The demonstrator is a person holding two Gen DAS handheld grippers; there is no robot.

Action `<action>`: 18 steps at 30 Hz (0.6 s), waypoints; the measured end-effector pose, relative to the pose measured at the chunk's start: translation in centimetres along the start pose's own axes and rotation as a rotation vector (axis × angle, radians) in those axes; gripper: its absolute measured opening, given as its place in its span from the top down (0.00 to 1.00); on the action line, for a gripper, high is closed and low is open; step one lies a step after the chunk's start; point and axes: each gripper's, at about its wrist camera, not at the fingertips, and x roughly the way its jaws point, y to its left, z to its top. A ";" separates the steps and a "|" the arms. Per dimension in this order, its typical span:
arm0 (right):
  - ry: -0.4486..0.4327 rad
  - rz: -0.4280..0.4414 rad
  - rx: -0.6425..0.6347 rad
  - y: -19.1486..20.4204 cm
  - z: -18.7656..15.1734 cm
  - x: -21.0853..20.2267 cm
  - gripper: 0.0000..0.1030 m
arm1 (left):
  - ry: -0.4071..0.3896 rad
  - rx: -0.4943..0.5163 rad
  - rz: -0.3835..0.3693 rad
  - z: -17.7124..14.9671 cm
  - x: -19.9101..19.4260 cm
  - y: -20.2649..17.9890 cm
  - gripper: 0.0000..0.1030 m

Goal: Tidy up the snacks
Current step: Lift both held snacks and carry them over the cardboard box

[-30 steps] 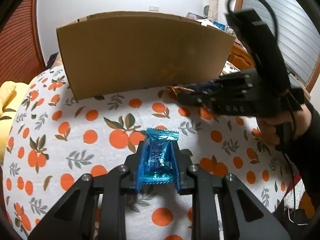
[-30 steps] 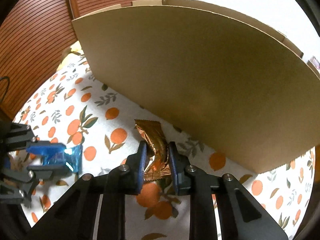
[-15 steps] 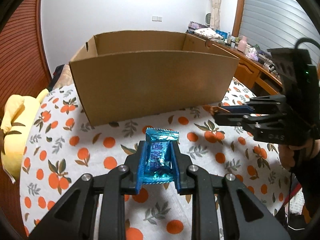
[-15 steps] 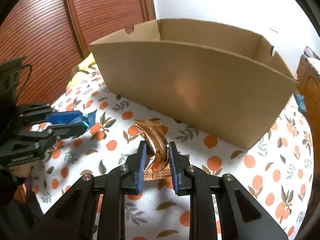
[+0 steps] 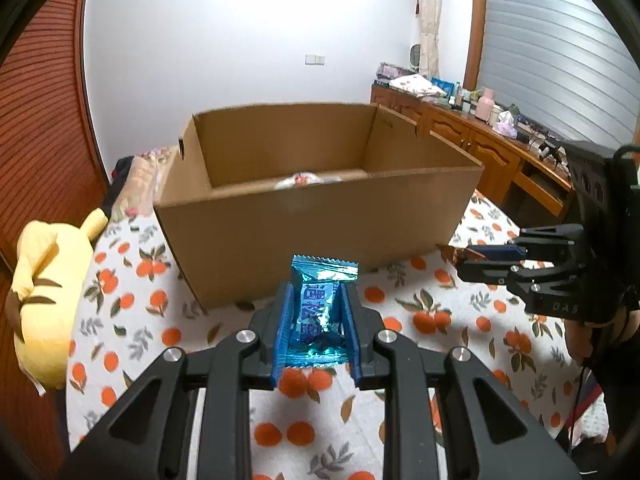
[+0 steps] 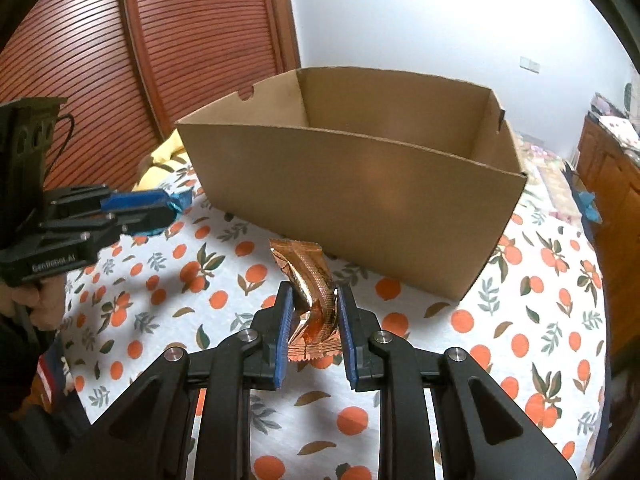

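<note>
An open cardboard box (image 5: 320, 216) (image 6: 360, 184) stands on the orange-print cloth. My left gripper (image 5: 316, 300) is shut on a shiny blue snack packet (image 5: 318, 308), held above the cloth in front of the box's near wall. My right gripper (image 6: 312, 304) is shut on a crumpled copper-gold snack packet (image 6: 312, 300), also held short of the box. Each gripper shows in the other's view: the right gripper (image 5: 472, 262) at the right, the left gripper (image 6: 160, 210) at the left. A pale wrapped snack (image 5: 302, 180) lies inside the box at its back.
A yellow plush toy (image 5: 44, 300) lies at the cloth's left edge. A wooden sideboard (image 5: 480, 140) with bottles and clutter runs along the right wall. A slatted wooden door (image 6: 160, 40) is behind the box. A hand (image 6: 36, 304) grips the left tool.
Both grippers have risen and drawn back with their packets still held. The box's open top and inside have come into view, where earlier only its near wall showed.
</note>
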 end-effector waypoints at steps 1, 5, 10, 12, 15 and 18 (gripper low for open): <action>-0.003 -0.004 0.000 -0.1 0.1 -0.2 0.81 | -0.011 0.001 -0.003 0.4 -0.2 0.1 0.78; -0.020 -0.014 -0.003 -0.5 0.9 -0.9 0.81 | -0.048 0.011 -0.004 2.1 -0.6 0.3 0.78; -0.052 -0.034 -0.020 -0.7 2.6 -1.9 0.80 | -0.089 0.015 -0.012 4.0 -0.9 0.8 0.78; -0.064 -0.039 -0.029 -0.7 3.3 -2.3 0.80 | -0.100 0.015 -0.018 4.5 -0.8 1.0 0.78; -0.087 -0.047 -0.049 -0.7 4.4 -3.0 0.80 | -0.107 0.017 -0.024 5.4 -0.2 1.2 0.78; -0.111 -0.056 -0.053 -1.0 5.4 -3.3 0.81 | -0.105 0.028 -0.023 6.1 0.5 1.3 0.78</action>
